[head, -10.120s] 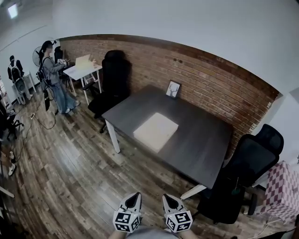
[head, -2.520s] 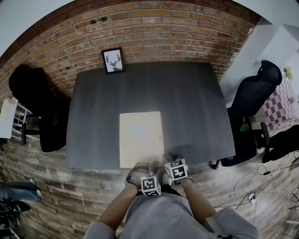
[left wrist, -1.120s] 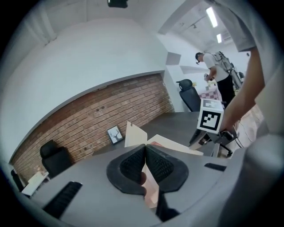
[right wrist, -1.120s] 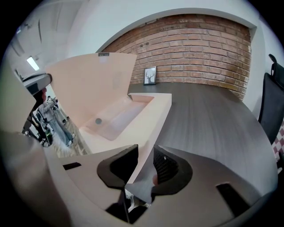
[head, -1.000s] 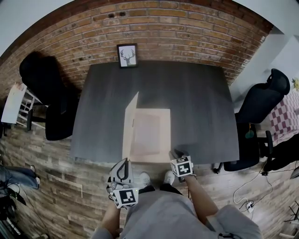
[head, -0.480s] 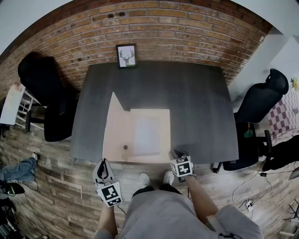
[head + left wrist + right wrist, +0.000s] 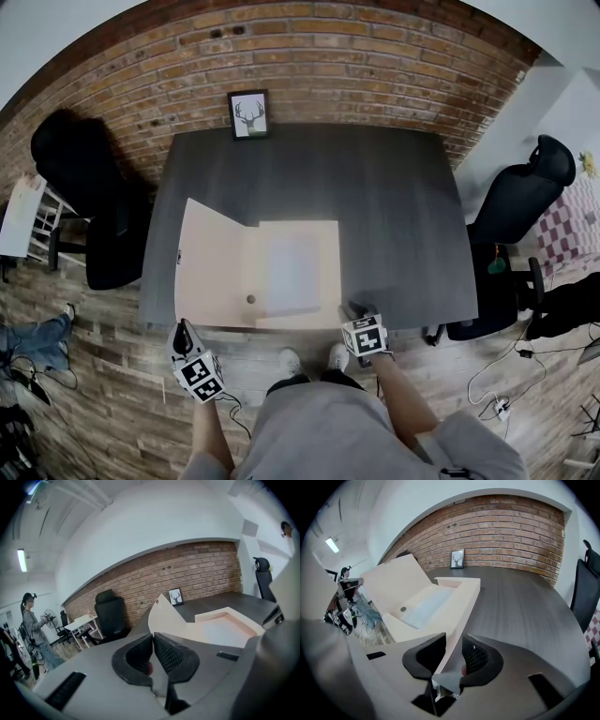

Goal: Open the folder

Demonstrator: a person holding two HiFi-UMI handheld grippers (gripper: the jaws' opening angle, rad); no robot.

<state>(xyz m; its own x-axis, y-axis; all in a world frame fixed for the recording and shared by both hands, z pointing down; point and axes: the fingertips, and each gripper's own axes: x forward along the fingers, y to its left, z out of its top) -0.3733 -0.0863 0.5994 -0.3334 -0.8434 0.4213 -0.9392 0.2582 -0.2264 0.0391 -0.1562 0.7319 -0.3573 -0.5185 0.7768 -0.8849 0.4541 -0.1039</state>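
Tools meet the folder (image 7: 292, 272) at the counter's (image 7: 398, 216) near edge: left tool (image 7: 181, 328) pinched tight on the cover's (image 7: 211, 262) near corner, right tool (image 7: 349, 310) clamped on the folder's near right corner. The folder lies open, its cover tilted out leftward. Beyond stands a framed deer picture (image 7: 248, 114).

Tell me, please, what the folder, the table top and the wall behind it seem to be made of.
The folder looks like stiff, matte, pale beige card or board: its raised cover shows no sag. The table top seems dark grey wood-grain laminate or stained wood, finely streaked. The wall is reddish brick with visible mortar lines, possibly only a facing.
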